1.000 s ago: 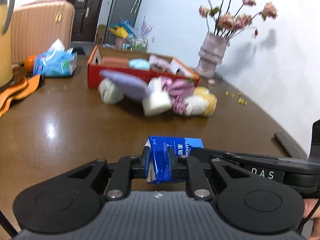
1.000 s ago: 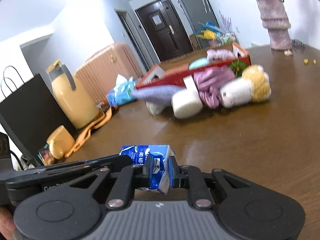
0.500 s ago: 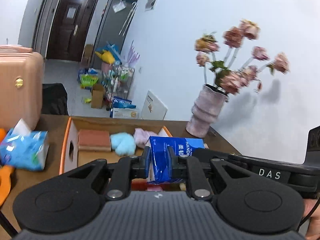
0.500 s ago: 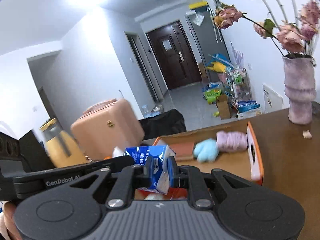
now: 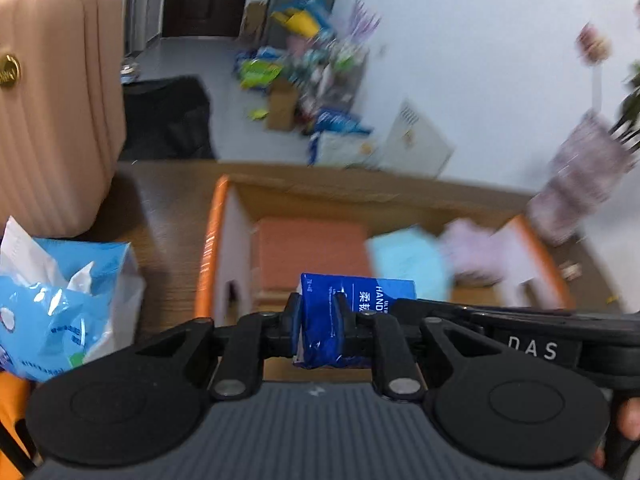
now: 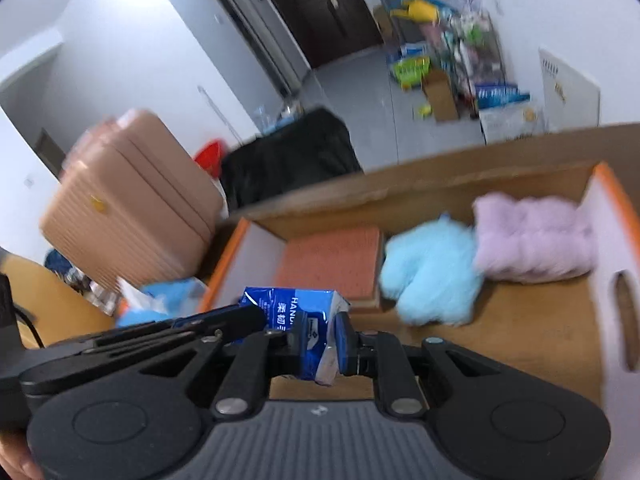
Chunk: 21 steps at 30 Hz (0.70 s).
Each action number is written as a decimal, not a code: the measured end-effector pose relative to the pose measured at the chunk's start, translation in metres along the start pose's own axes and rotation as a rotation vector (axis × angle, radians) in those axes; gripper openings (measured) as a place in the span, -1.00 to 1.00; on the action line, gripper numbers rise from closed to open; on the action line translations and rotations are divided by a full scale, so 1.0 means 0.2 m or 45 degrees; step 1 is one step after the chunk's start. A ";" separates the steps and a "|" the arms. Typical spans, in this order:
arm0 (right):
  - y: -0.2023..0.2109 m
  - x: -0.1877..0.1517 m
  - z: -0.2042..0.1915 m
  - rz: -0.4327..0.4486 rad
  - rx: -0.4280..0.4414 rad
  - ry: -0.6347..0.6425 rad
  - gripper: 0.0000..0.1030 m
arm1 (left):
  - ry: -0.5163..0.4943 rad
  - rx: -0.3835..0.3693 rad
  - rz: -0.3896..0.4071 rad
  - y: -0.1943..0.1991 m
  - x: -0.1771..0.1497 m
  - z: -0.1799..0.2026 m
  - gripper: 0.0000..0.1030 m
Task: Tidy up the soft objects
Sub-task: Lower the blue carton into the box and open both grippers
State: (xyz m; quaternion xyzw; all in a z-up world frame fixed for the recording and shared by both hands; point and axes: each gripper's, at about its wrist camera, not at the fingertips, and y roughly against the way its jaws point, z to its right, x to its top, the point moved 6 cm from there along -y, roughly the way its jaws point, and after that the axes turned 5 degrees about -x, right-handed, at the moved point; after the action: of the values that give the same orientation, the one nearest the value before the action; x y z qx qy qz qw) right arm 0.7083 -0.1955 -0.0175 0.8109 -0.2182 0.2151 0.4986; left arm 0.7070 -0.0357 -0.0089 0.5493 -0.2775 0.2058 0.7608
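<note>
Both grippers clamped same blue tissue pack: left gripper pinched one end, right gripper pinched other end, pack squeezed between each pair of fingers. Pack was held above near side of orange-edged cardboard box. Inside box: brick-coloured pad at left, light blue fluffy item in middle, lilac fluffy item at right, last two touching. Open light blue tissue packet lay on table left of box, pink suitcase behind it. Views blurred
</note>
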 end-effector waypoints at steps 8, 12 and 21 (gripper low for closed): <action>-0.17 -0.05 0.01 -0.030 -0.092 0.022 -0.58 | -0.215 0.127 0.079 0.00 -0.05 0.00 -0.19; -0.01 -0.01 0.04 0.056 -0.163 0.090 -0.31 | -0.202 0.124 0.119 0.12 -0.01 0.01 -0.14; 0.53 -0.09 0.14 0.268 -0.438 0.285 0.34 | -0.181 0.186 0.254 0.50 -0.08 -0.03 0.59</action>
State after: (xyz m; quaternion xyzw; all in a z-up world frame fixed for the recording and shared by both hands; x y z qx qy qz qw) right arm 0.6371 -0.2626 0.0367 0.6577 -0.2784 0.3143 0.6254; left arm 0.6342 0.0014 0.0521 0.5862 -0.3681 0.2606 0.6731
